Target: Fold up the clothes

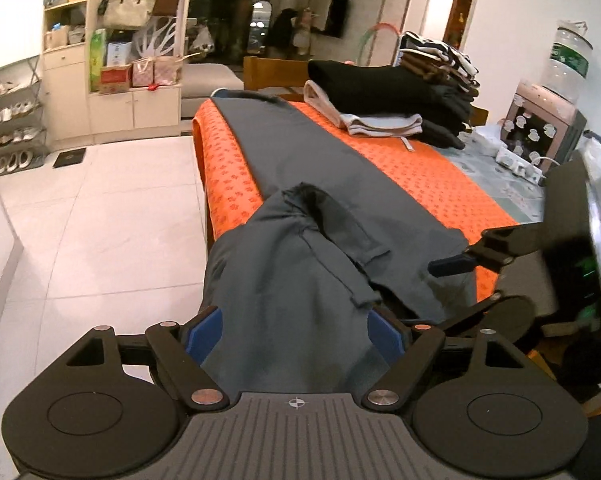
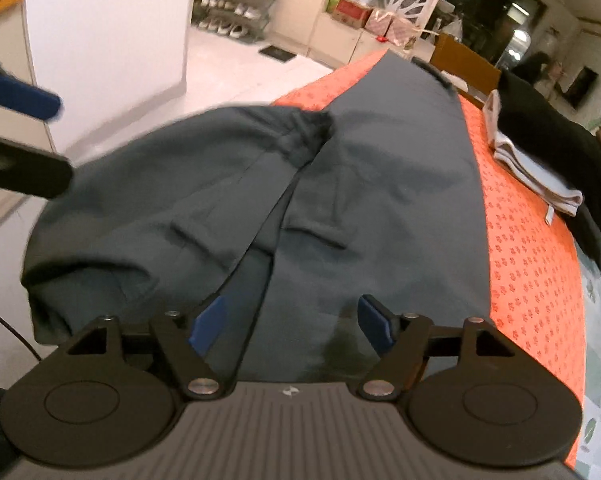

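Observation:
Dark grey trousers (image 1: 300,168) lie lengthwise on the orange tablecloth (image 1: 420,176). Their near end is bunched and hangs over the table's left edge. My left gripper (image 1: 295,334) stands open low over that near end, with grey cloth between its blue fingers (image 1: 206,332) but not pinched. In the right wrist view the same trousers (image 2: 400,152) fill the middle, and my right gripper (image 2: 292,320) is open just above them. The right gripper (image 1: 472,284) also shows at the right of the left wrist view, and the left gripper (image 2: 26,134) at the left of the right wrist view.
A pile of folded clothes (image 1: 400,88) sits at the far right of the table. Beyond it stand a water dispenser (image 1: 548,128) and a power strip (image 1: 516,164). White tiled floor (image 1: 100,220), a shoe rack (image 1: 12,128) and shelves lie left of the table.

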Motion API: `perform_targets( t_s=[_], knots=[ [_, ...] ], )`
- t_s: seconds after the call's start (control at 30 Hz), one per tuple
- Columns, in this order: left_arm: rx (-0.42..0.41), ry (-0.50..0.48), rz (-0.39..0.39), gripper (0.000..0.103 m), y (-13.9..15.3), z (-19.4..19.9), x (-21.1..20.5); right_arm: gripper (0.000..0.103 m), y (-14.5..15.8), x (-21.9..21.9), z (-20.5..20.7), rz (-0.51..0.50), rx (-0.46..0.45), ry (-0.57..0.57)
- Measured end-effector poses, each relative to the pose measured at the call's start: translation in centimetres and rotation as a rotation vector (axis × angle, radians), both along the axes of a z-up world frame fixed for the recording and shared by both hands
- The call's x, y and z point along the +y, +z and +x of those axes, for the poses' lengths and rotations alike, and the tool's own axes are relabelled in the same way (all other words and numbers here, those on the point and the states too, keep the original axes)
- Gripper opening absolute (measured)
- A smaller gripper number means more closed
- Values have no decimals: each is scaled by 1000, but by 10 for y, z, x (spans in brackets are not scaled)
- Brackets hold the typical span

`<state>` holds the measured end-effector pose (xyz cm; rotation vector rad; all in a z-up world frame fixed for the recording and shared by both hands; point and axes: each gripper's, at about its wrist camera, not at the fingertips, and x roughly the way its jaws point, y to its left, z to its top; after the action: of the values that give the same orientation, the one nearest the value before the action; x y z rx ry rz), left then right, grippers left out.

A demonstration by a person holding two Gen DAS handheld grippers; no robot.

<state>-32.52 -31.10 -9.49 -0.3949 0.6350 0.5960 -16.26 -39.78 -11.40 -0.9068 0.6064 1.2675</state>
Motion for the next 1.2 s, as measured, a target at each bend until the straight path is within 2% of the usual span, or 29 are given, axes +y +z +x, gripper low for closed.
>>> perform_targets(
  t_s=[0.2,0.3,0.47,0.67,0.83,1.07,1.2],
  knots=[
    [26,30,21,86,1,11,-24,75,-3,-19,10,6,-155,-42],
    [46,61,45,86,-2,28,-38,75,10,-37,34,46,-157,-98],
    [71,172,56,87,-9,67,-62,75,25,-70,75,85,-186,-145],
    [179,360,84,87,-24,91,-84,75,27,-89,115,80,-105,-110],
    [229,493,39,87,-34,80,-93,75,22,-84,119,81,-84,-43],
    [260,542,43,87,-49,68,-118,75,22,-70,120,89,-65,11],
    [248,598,52,87,-58,62,-127,75,21,-63,120,86,-79,41]
  ],
)
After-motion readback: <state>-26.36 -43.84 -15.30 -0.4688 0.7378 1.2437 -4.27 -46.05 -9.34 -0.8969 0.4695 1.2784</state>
